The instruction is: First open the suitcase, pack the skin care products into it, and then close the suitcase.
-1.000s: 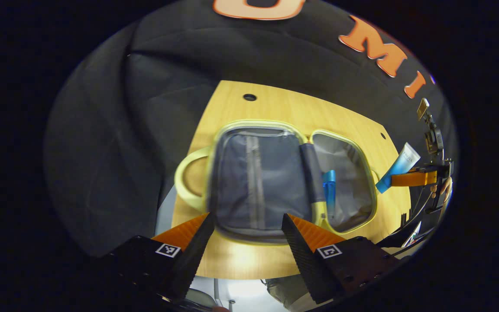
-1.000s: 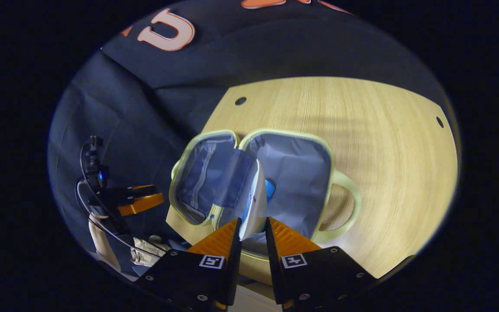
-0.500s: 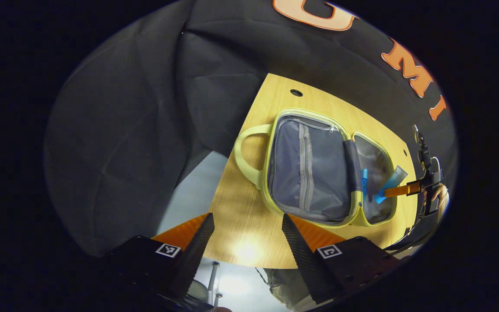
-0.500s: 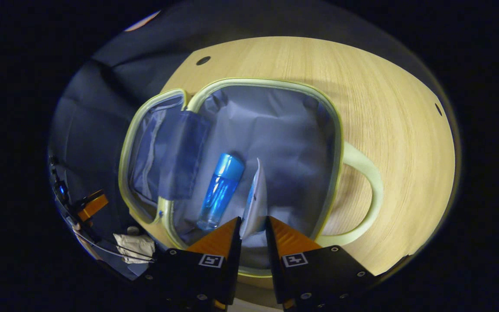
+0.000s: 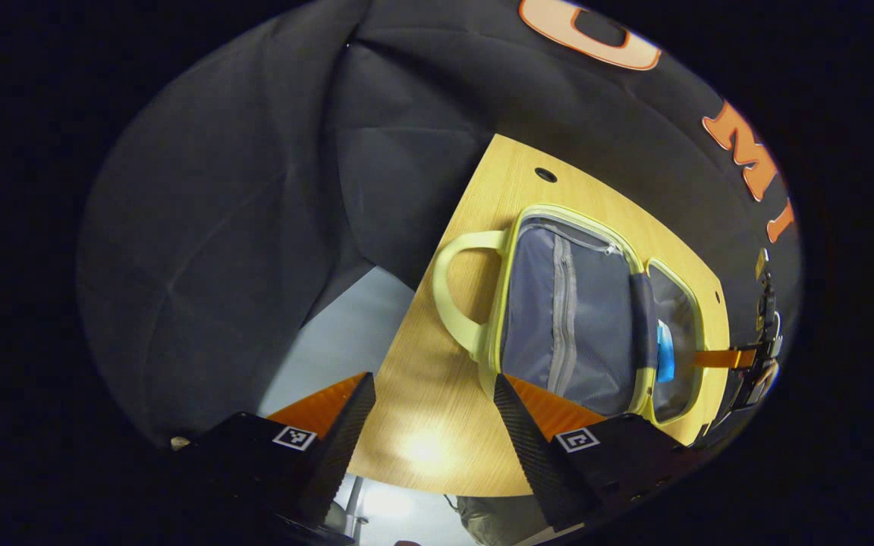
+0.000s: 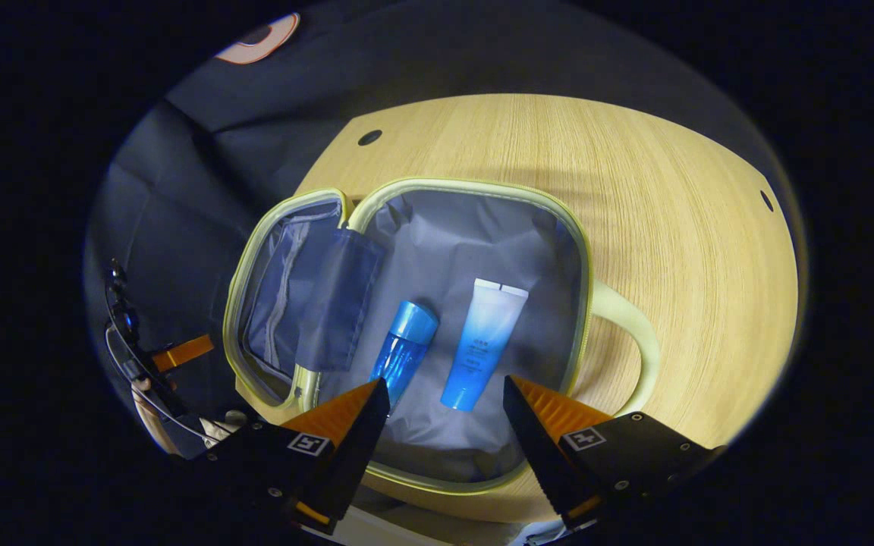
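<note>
Here the suitcase (image 6: 437,227) lies open on the desk (image 6: 680,250), with 2 skin care products inside its right half: a blue bottle (image 6: 403,350) and a tube (image 6: 484,343), side by side. The right tool (image 6: 444,425) hovers above them, spread wide, holding nothing. The left tool (image 5: 433,425) is likewise wide open and empty, over the desk edge beside the suitcase handle (image 5: 456,292).
</note>
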The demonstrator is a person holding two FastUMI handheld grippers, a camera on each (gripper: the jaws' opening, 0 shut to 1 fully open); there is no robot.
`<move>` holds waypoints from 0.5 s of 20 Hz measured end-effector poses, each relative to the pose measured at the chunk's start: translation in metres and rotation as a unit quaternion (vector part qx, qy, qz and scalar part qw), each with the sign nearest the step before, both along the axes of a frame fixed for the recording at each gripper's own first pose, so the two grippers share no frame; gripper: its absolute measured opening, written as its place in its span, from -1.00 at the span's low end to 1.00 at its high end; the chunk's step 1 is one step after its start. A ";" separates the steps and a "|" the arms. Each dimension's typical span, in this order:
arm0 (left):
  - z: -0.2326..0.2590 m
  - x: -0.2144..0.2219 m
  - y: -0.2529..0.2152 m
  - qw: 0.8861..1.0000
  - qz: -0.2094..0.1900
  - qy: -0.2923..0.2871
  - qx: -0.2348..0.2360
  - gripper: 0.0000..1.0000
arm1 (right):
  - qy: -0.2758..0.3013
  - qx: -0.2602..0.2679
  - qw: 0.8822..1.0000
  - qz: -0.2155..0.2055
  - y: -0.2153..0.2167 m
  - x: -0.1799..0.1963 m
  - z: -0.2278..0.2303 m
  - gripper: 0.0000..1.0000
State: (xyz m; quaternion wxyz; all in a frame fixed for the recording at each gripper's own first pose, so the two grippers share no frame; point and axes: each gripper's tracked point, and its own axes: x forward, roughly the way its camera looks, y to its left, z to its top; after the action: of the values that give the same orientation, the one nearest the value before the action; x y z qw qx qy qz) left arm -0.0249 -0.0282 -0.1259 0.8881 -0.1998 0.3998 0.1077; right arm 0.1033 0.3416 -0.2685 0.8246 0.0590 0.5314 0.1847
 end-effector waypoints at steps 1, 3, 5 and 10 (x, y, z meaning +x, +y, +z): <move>-0.003 0.005 0.006 1.000 0.003 -0.004 -0.007 0.97 | -0.005 0.004 1.000 -0.001 0.002 0.000 0.002 0.92; -0.008 0.018 0.015 1.000 0.009 -0.012 -0.018 0.96 | -0.010 0.009 1.000 -0.005 0.005 -0.001 0.007 0.92; -0.010 0.034 0.022 0.999 0.012 -0.027 -0.037 0.96 | -0.014 0.012 1.000 -0.008 0.005 -0.002 0.012 0.92; -0.015 0.078 0.021 0.986 0.024 -0.077 -0.147 0.95 | -0.023 0.034 0.999 -0.023 0.009 -0.001 0.027 0.91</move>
State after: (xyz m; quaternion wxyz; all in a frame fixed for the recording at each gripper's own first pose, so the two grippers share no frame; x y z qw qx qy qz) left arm 0.0530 -0.0070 -0.1404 0.8745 -0.3452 0.3366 0.0538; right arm 0.1025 0.3504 -0.2415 0.8384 0.0953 0.5039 0.1847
